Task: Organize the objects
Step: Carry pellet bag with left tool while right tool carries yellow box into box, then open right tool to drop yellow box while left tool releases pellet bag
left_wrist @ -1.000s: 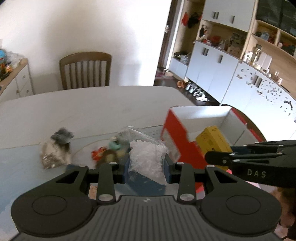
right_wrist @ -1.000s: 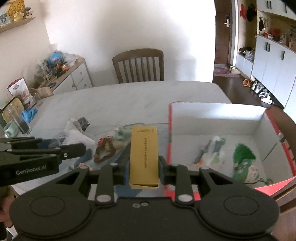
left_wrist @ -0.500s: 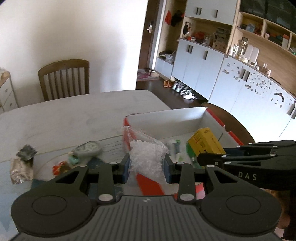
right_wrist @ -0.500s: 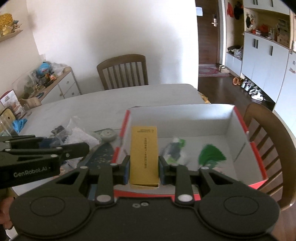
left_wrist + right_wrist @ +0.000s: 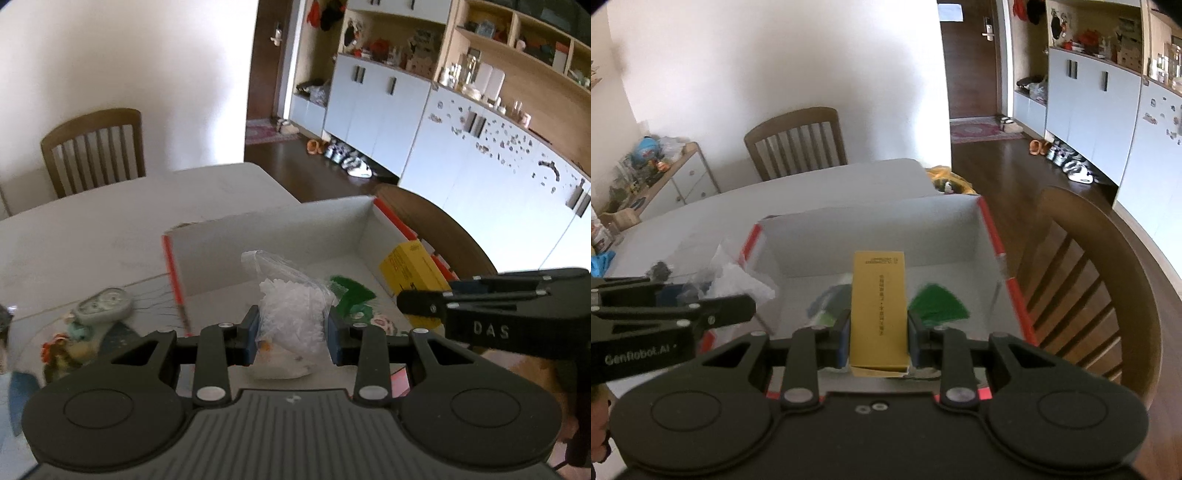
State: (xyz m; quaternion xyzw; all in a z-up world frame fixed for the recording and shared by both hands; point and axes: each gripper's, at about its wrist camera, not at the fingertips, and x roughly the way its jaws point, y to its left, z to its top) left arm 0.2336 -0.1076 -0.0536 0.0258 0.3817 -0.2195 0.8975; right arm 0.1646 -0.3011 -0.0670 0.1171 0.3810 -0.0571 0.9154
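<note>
My left gripper (image 5: pixel 291 338) is shut on a clear plastic bag of small white pieces (image 5: pixel 290 310) and holds it above the open red-and-white cardboard box (image 5: pixel 266 236). My right gripper (image 5: pixel 878 341) is shut on a long yellow carton (image 5: pixel 879 306), also over the box (image 5: pixel 879 225). Each gripper shows in the other's view: the right one with the yellow carton (image 5: pixel 410 269) at the box's right side, the left one with its bag (image 5: pixel 738 280) at the box's left wall. Green-patterned packets (image 5: pixel 936 304) lie on the box floor.
On the table (image 5: pixel 92 229) left of the box lie a grey-green tape dispenser (image 5: pixel 103 306) and a small colourful bundle (image 5: pixel 59 354). One wooden chair (image 5: pixel 1082 288) stands close to the box's right side, another (image 5: pixel 798 142) at the far table edge. White cabinets (image 5: pixel 480 162) line the right wall.
Both grippers have carried their loads to the right, from above the loose items on the table to above the open box. Neither grip has changed.
</note>
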